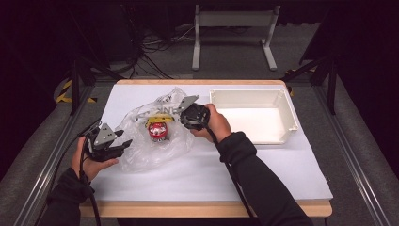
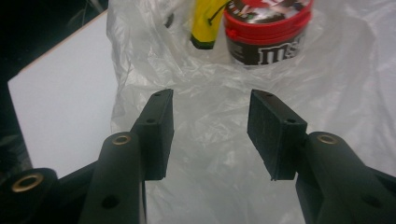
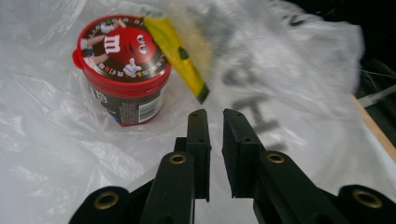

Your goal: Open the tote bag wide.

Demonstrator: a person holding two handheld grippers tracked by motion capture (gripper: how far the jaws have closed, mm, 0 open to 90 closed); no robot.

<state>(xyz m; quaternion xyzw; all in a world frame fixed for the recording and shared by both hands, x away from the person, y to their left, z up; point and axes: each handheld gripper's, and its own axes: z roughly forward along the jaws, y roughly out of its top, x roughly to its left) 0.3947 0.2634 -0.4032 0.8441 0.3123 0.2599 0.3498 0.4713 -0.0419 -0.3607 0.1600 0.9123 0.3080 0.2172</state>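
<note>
**Bag with candy tub, left half of table**

Clear plastic bag, crumpled, grey lettering, holds red-lidded M&M's tub and yellow packet. Left gripper half open over film, gripping nothing. Right gripper nearly closed, narrow gap; can't tell if film is pinched.

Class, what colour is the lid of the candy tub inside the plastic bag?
Red; the lid shows best in the right gripper view.

Free room: bare white table in front of the plastic bag and between bag and white bin. Obstacles: crumpled bag film spread over the left half; inside it the red-lidded candy tub with a yellow packet leaning against it; the bin's walls at the right
</note>
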